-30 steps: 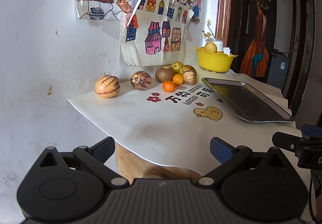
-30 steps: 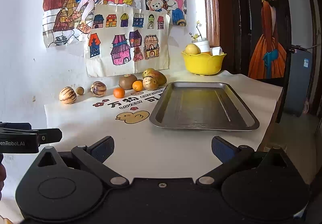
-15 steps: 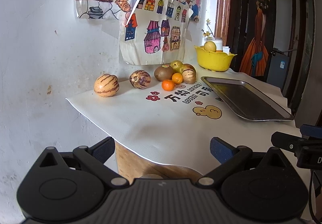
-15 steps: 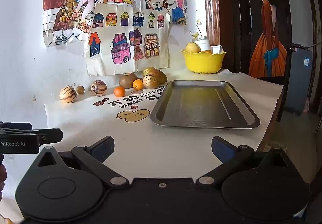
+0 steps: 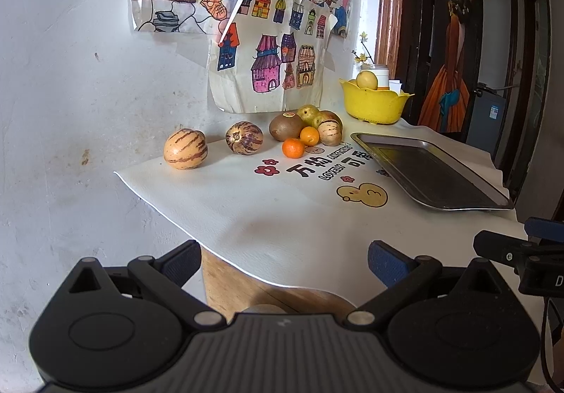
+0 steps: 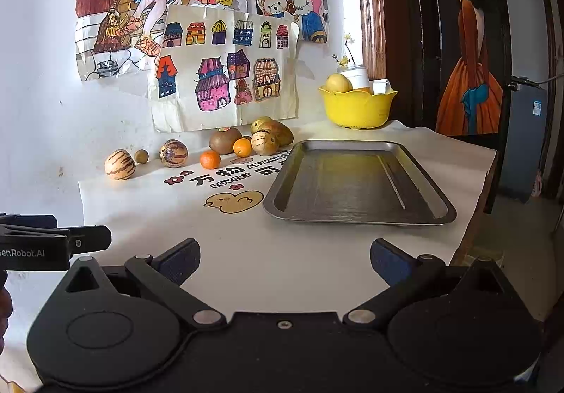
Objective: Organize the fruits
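Barely anything has changed in the last second — both views have just crept a touch closer. The left hand-held gripper (image 5: 283,260) and right hand-held gripper (image 6: 284,260) are still spread wide, holding nothing. The fruits (image 6: 243,146) sit along the wall on the bench (image 6: 282,269), the tray (image 6: 356,216) is bare — sorting hasn't started.

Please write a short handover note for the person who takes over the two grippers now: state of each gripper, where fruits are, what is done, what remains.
Left gripper: open, empty, near the table's front edge.
Right gripper: open, empty, in front of the tray.
Fruits: striped melon, second striped melon, two oranges and a kiwi lie by the wall.
Metal tray: nothing on it.
Yellow bowl: holds a yellow fruit.
Done: nothing visibly sorted. Left: all loose fruits.
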A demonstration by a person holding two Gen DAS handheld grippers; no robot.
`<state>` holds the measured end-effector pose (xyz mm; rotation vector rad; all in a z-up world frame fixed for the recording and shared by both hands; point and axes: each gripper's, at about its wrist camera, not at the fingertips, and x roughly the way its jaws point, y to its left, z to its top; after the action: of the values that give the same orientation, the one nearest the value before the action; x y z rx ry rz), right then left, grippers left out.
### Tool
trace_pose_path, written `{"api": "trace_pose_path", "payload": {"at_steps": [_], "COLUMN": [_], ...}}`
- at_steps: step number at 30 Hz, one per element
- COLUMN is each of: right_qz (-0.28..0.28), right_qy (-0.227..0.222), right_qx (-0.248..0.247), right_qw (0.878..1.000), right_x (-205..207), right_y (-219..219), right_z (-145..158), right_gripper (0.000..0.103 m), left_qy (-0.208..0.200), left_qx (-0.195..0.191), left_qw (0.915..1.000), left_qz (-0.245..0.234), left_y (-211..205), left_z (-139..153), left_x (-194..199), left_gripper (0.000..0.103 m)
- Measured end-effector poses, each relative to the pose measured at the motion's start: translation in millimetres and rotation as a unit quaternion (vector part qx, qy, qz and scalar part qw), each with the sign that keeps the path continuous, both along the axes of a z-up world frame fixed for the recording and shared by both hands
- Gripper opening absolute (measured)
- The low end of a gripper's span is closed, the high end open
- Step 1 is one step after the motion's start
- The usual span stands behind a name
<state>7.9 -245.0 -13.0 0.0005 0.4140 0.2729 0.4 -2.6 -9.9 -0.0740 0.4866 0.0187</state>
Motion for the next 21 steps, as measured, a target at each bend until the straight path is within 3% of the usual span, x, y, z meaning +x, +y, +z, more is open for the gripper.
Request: {"api": "trace_pose_path", "payload": {"at_steps": [21], "right_qz": [0.000], "right_qy": [0.002], "right_qx": [0.000], "right_qw": [1.000], "right_x": [-0.2], "right_y": [0.0], "right_z": [-0.4], "right_gripper": [0.103], "left_qy": [0.002], "left_qx": [-0.003], "left_qw": [1.0000], "left_qz": [0.001], "left_y": [1.1], "left_z": [-1.0], "left_x": [-0.4], "left_gripper": [0.102]}}
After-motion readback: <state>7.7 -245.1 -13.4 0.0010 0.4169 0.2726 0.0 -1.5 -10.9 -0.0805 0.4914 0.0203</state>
